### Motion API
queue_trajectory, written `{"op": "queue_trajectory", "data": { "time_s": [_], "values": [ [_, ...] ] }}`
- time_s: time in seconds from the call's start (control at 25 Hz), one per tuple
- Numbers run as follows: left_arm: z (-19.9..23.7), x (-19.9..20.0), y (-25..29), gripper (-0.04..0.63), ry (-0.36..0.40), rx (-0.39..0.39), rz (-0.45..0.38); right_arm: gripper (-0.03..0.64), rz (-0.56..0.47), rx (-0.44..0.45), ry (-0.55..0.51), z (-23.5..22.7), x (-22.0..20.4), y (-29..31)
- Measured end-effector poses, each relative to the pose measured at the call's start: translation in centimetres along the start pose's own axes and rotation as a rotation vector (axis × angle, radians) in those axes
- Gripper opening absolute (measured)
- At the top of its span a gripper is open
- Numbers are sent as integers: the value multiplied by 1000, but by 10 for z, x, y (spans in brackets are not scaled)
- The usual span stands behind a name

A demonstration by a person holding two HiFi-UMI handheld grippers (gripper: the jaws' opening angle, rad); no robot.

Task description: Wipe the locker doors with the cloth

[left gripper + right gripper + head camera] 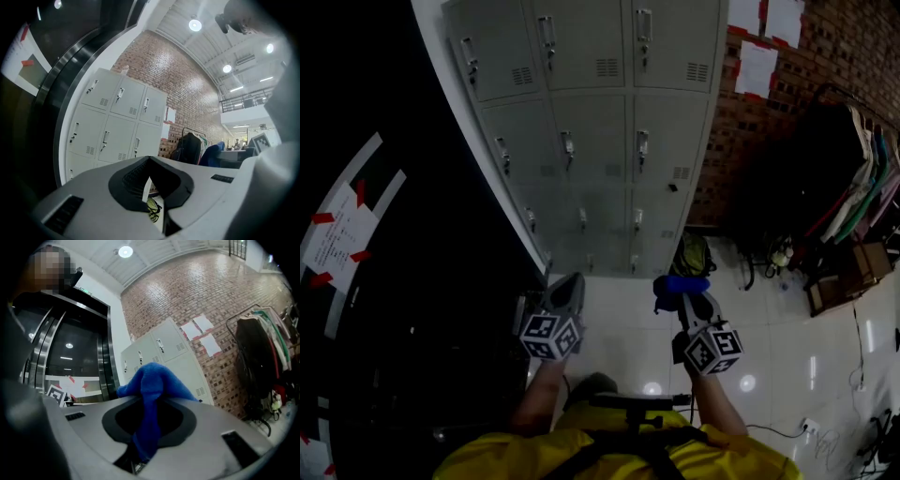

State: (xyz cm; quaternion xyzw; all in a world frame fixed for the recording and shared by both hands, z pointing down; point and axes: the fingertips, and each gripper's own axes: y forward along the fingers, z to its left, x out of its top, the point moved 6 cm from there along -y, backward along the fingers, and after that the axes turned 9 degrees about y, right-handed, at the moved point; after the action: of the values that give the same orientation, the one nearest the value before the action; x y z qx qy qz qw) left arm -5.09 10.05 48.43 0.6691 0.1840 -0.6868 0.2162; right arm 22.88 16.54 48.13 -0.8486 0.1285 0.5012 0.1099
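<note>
Grips the bunched blue cloth in the clamped right gripper nearest, with the left gripper closed on nothing just beside it. Stands well apart from the grey locker doors beyond, studded with handles. Could snag the loose fold on a handle and lose it from the pinch, or scrape bare jaw tips on paint.
</note>
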Motion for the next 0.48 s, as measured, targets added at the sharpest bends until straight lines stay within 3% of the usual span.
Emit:
{"op": "queue_trajectory", "data": {
  "time_s": [0.28, 0.48],
  "values": [
    [-15, 19, -5, 0, 51, -47, -30, 69, -56, 21, -20, 23, 11, -13],
    [11, 17, -32, 1, 49, -16, -26, 69, -31, 83, -24, 53, -5, 7]
  ]
}}
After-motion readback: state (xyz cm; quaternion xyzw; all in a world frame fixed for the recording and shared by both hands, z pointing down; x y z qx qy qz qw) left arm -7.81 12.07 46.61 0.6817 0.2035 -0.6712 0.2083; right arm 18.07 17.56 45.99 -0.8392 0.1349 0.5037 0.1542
